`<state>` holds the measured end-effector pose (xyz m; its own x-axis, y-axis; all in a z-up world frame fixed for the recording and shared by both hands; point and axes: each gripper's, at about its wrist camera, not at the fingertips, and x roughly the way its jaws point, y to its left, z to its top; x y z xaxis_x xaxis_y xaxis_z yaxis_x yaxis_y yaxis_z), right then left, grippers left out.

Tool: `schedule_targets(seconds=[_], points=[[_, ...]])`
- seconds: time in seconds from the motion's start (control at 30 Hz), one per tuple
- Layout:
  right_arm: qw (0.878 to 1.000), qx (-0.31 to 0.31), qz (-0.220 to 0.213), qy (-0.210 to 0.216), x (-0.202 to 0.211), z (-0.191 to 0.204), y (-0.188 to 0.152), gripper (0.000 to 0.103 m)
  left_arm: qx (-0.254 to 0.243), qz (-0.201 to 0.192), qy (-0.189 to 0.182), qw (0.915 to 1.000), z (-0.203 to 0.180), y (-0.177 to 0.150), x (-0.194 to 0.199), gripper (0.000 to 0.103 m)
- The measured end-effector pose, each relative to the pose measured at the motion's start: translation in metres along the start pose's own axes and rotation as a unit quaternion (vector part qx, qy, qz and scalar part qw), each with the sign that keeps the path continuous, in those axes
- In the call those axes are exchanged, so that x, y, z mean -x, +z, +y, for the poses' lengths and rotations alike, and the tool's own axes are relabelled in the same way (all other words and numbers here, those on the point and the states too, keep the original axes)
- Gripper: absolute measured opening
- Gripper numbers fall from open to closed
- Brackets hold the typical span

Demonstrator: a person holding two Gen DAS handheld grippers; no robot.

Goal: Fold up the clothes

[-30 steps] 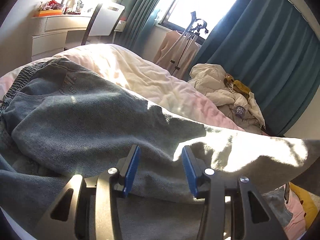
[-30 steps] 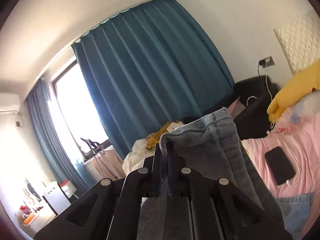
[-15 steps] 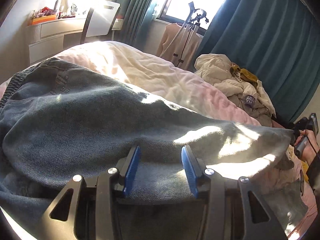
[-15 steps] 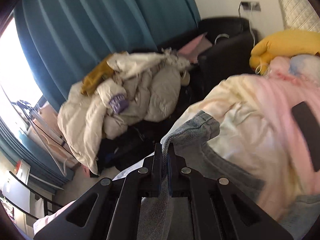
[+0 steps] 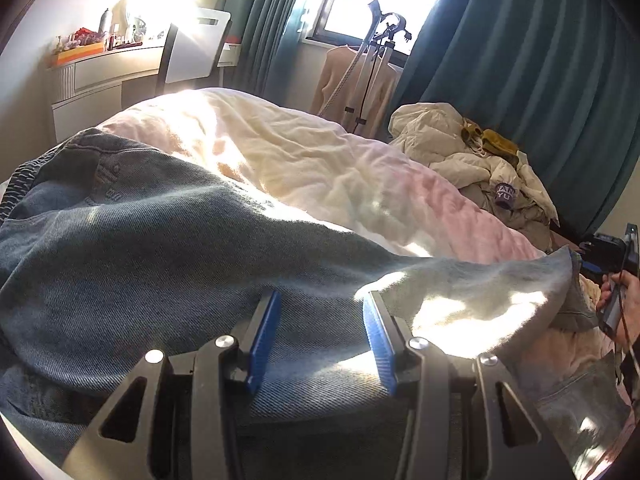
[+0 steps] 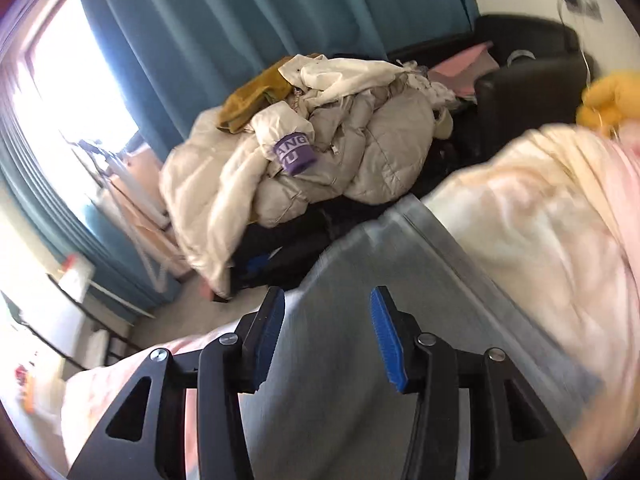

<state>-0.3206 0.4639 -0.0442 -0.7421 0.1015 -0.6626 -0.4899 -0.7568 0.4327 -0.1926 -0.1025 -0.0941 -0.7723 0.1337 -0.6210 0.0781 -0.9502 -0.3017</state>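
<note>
Blue denim jeans (image 5: pixel 152 248) lie spread over a pale pink and cream duvet (image 5: pixel 320 160) on the bed, waistband at the far left. My left gripper (image 5: pixel 322 316) hovers open just above the denim, blue pads apart with nothing between them. At the right edge of the left wrist view the other gripper (image 5: pixel 608 252), held in a hand (image 5: pixel 628 300), sits by the leg's hem. In the right wrist view my right gripper (image 6: pixel 328 312) is open over the blurred jeans leg (image 6: pixel 380 320), which lies on the duvet (image 6: pixel 552 216).
A heap of cream jackets and a mustard garment (image 6: pixel 320 152) sits beside the bed before teal curtains (image 5: pixel 520 60). A clothes stand (image 5: pixel 372 64) is by the window, a white desk and chair (image 5: pixel 188 52) at far left. A black armchair (image 6: pixel 528 68) and yellow cushion (image 6: pixel 612 96) lie right.
My right gripper brought the jeans leg down onto the duvet and opened, letting go of the hem. The left gripper stayed open and nearly still above the denim.
</note>
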Motion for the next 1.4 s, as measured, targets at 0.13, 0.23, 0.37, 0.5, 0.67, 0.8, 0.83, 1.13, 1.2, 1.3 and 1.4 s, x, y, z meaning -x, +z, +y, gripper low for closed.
schedule_targets(seconds=[0.13, 0.23, 0.37, 0.5, 0.67, 0.8, 0.83, 1.13, 1.2, 1.3, 1.4], points=[[0.998, -0.051, 0.033, 0.003, 0.041, -0.026, -0.042, 0.045, 0.01, 0.004, -0.014, 0.9998, 0.0, -0.003, 0.015, 0.044], [0.983, -0.157, 0.092, 0.038, 0.05, -0.056, -0.077, 0.045, 0.023, 0.007, -0.016, 0.9996, 0.003, -0.005, 0.028, 0.044], [0.943, -0.269, 0.163, 0.109, 0.053, -0.081, -0.111, 0.045, 0.037, 0.02, -0.001, 0.9991, 0.01, -0.011, 0.039, 0.044], [0.952, -0.238, 0.143, 0.133, 0.05, -0.082, -0.105, 0.045, 0.057, 0.024, -0.001, 0.9981, 0.017, -0.014, 0.042, 0.044], [0.958, -0.226, 0.118, 0.132, 0.029, -0.094, -0.098, 0.042, 0.053, 0.023, 0.015, 0.9982, 0.016, -0.013, 0.03, 0.044], [0.966, -0.209, 0.104, 0.114, 0.028, -0.09, -0.096, 0.012, 0.042, 0.021, 0.023, 0.9986, 0.014, -0.012, 0.021, 0.044], [0.969, -0.199, 0.087, 0.115, 0.037, -0.085, -0.093, 0.004, 0.04, 0.019, 0.024, 0.9987, 0.013, -0.012, 0.02, 0.044], [0.977, -0.13, -0.066, 0.157, 0.134, -0.048, -0.059, 0.0, 0.055, 0.013, 0.017, 0.9983, 0.018, -0.009, 0.022, 0.044], [0.978, -0.133, -0.085, 0.14, 0.146, -0.052, -0.054, 0.0, 0.059, 0.012, 0.017, 0.9981, 0.02, -0.008, 0.024, 0.044], [0.977, -0.138, -0.113, 0.114, 0.165, -0.058, -0.047, 0.0, 0.065, 0.011, 0.017, 0.9977, 0.022, -0.007, 0.026, 0.044], [0.983, -0.164, -0.064, 0.044, 0.155, -0.084, -0.056, 0.0, 0.071, 0.01, 0.018, 0.9973, 0.025, -0.006, 0.028, 0.044]])
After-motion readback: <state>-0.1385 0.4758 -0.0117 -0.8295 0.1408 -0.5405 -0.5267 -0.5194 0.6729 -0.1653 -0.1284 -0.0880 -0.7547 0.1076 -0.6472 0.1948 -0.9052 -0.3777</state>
